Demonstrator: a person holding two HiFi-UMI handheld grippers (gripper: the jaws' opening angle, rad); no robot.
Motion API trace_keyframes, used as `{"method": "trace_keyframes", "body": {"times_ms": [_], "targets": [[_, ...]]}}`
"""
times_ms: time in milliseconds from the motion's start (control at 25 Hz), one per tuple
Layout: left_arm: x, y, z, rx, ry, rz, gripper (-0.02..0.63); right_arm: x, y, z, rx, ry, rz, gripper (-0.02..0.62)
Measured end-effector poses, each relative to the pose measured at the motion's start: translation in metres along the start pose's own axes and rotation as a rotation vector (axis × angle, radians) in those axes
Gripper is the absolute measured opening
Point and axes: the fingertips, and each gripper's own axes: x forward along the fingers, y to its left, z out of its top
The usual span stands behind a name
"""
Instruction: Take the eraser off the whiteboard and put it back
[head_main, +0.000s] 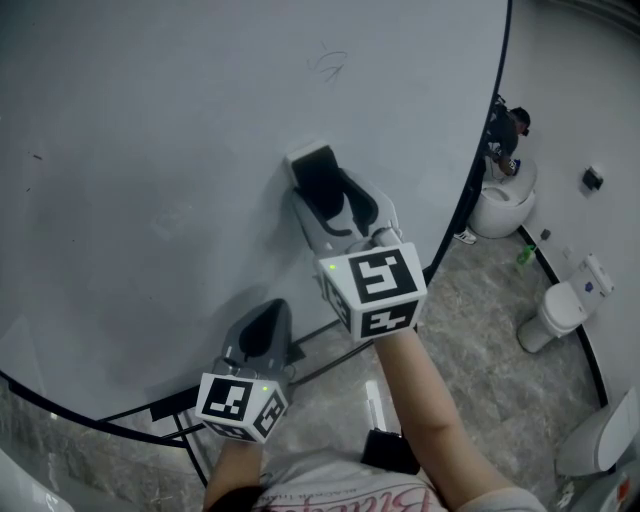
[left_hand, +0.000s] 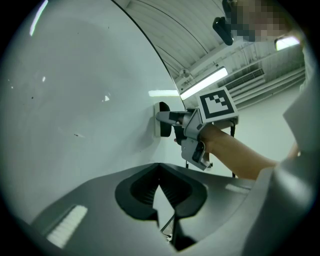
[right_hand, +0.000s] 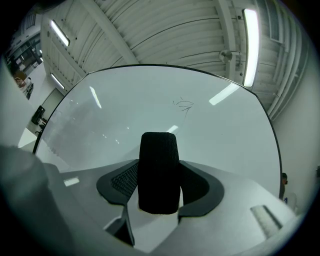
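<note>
The eraser, black felt over a white body, lies flat against the whiteboard. My right gripper is shut on it from below. In the right gripper view the eraser stands as a dark block between the two jaws. The left gripper view shows the eraser from the side, its white base touching the board, with the right gripper closed round it. My left gripper hangs lower near the board's bottom edge, shut with nothing in it, its jaw tips meeting.
A faint scribble marks the board above the eraser. The board's black rim curves down the right side, its stand legs below. White stools and another stand on the grey floor to the right.
</note>
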Motion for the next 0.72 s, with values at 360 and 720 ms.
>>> {"method": "trace_keyframes", "body": {"times_ms": [360,720], "targets": [[0.002,-0.003,-0.003,0.003,0.01,0.001,0.0,-0.01,0.005,-0.002,-0.002,-0.037,0.02,0.263],[0.009,-0.006,-0.003,0.013,0.012,-0.016,0.0,-0.044,0.02,-0.02,-0.018,-0.018,0.035,0.253]]}}
